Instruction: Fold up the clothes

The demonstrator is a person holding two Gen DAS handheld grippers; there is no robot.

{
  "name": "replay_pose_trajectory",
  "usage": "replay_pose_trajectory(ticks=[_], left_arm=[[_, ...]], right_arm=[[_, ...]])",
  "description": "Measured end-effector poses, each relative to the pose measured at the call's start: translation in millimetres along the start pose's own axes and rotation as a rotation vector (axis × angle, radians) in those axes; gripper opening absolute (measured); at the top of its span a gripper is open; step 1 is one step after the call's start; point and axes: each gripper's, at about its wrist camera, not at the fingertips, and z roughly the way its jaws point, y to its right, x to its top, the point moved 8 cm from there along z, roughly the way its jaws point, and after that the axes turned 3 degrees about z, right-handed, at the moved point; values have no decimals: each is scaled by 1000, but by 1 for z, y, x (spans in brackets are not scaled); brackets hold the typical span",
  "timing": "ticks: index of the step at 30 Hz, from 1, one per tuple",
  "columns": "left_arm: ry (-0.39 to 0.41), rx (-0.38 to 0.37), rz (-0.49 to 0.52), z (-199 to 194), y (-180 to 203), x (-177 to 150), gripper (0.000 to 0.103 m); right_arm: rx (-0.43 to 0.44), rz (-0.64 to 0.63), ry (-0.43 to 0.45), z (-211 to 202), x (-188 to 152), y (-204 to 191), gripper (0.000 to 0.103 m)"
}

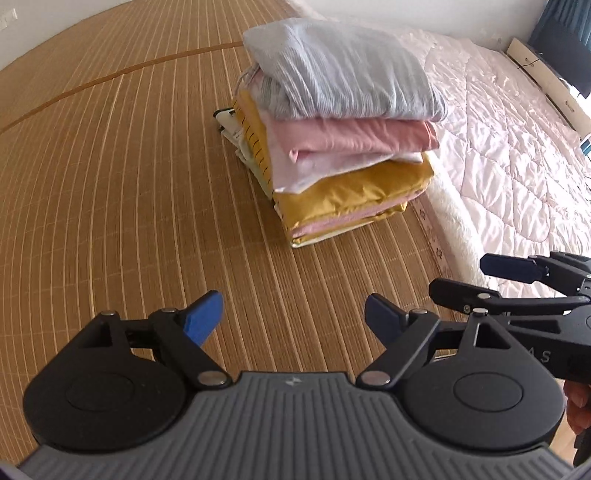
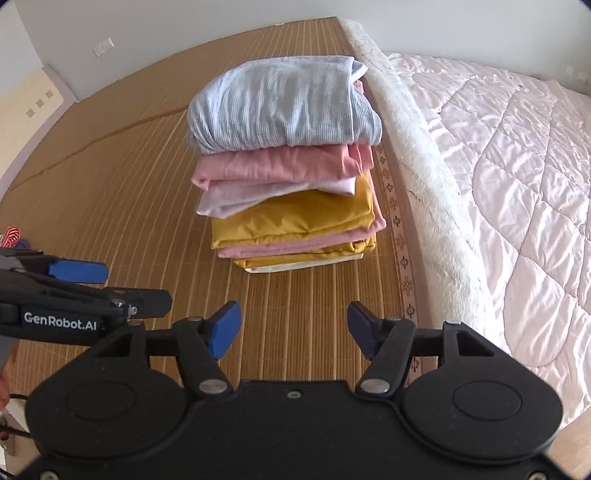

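Note:
A stack of folded clothes (image 1: 340, 140) sits on the bamboo mat (image 1: 110, 184). A pale blue striped garment (image 1: 343, 70) lies on top, over pink (image 1: 351, 138), white and mustard yellow (image 1: 351, 195) pieces. The stack also shows in the right wrist view (image 2: 288, 162). My left gripper (image 1: 293, 319) is open and empty, short of the stack. My right gripper (image 2: 293, 328) is open and empty too, in front of the stack. The right gripper also shows at the right edge of the left wrist view (image 1: 495, 278), and the left one at the left edge of the right wrist view (image 2: 122, 286).
A pink quilted bedspread (image 2: 498, 166) with a white fluffy edge (image 2: 417, 166) lies right of the mat (image 2: 110, 177). A wall (image 2: 184, 22) runs behind. A red and white striped item (image 2: 11, 234) peeks in at the far left.

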Motion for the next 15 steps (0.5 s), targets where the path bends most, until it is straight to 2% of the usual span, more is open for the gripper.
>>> replay_pose_trajectory(ticks=[15], left_arm=[[-39,37,-14,10,6,-6,88]], right_arm=[[-6,-18,-76,16,-17,7,67]])
